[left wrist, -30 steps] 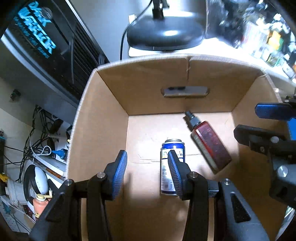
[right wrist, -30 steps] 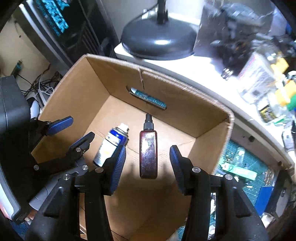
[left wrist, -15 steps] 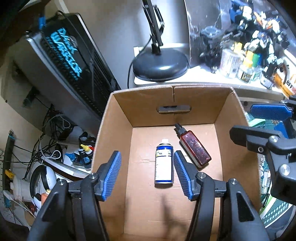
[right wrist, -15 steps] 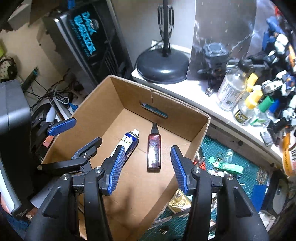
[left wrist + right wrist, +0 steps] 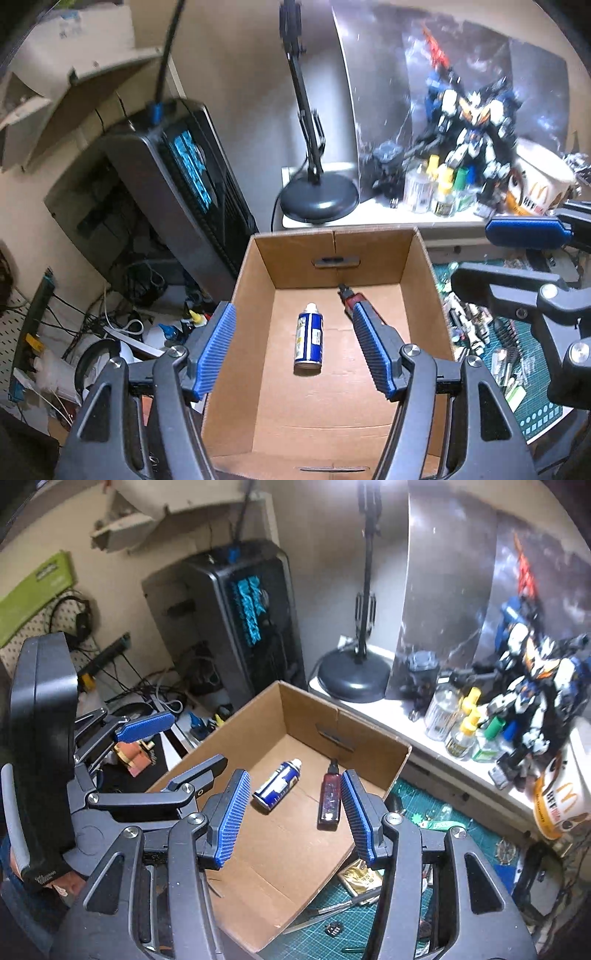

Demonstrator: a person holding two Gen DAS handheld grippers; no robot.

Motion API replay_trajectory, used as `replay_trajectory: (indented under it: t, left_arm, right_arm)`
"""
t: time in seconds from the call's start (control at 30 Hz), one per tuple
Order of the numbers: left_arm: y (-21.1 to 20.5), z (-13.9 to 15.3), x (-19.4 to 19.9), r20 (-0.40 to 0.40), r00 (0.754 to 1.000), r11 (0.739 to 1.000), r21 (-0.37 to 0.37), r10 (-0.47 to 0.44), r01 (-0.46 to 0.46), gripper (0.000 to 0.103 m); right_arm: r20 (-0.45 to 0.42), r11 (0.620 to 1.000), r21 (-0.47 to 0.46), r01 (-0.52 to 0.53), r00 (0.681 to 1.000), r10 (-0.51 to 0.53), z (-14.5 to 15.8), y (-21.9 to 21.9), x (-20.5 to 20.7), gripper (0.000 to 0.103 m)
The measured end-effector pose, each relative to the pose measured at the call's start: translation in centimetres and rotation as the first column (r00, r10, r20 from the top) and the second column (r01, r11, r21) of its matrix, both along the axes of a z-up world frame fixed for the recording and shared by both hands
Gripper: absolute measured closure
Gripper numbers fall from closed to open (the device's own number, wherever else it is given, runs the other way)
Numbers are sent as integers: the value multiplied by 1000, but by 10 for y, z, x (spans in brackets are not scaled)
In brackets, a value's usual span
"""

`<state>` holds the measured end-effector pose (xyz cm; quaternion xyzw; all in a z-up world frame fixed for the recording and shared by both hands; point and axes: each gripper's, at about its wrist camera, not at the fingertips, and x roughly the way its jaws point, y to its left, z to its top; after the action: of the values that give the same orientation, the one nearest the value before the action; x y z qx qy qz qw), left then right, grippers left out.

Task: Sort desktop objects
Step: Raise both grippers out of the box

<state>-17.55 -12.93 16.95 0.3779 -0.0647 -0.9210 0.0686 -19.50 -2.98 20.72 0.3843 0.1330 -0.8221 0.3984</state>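
Note:
An open cardboard box holds a blue and white spray can and a dark red bottle with a black cap, both lying on its floor. My left gripper is open and empty, high above the box; it also shows at the left of the right wrist view. My right gripper is open and empty above the box's right side; it shows at the right edge of the left wrist view.
A black lamp base stands on a white shelf behind the box, beside small bottles and a robot model. A black computer tower stands left. A green cutting mat with tools lies right of the box.
Both grippers have risen and pulled back from inside the box. The box now looks smaller and more of the room shows. The can and bottle lie where they were.

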Motion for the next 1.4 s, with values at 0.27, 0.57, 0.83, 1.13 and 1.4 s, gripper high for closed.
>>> replay_trajectory:
  t: [0.27,0.57,0.83,1.13,1.4]
  left_arm:
    - [3,36,39,-121,993,1000,16,-2,4,37]
    - [17,61,105,-304,952,999,21,-32,40,35]
    - [44,67,157,-458,888,999,-7,-49,51,25]
    - [76,39,185,-521,848,995,-54,-96,79,23]
    - [97,-10,187,-485,861,988,-54,-151,143,22]
  right_arm:
    - [-88,998,-59,-23,996,18,39,22,41,54]
    - [-199,984,-173,-51,980,16,67,67,99,52]
    - [-301,966,-253,-47,953,-33,76,115,149,48]
    - [-410,960,-278,-21,907,-99,61,166,192,47]
    - [-422,950,-308,47,888,-181,22,208,206,44]
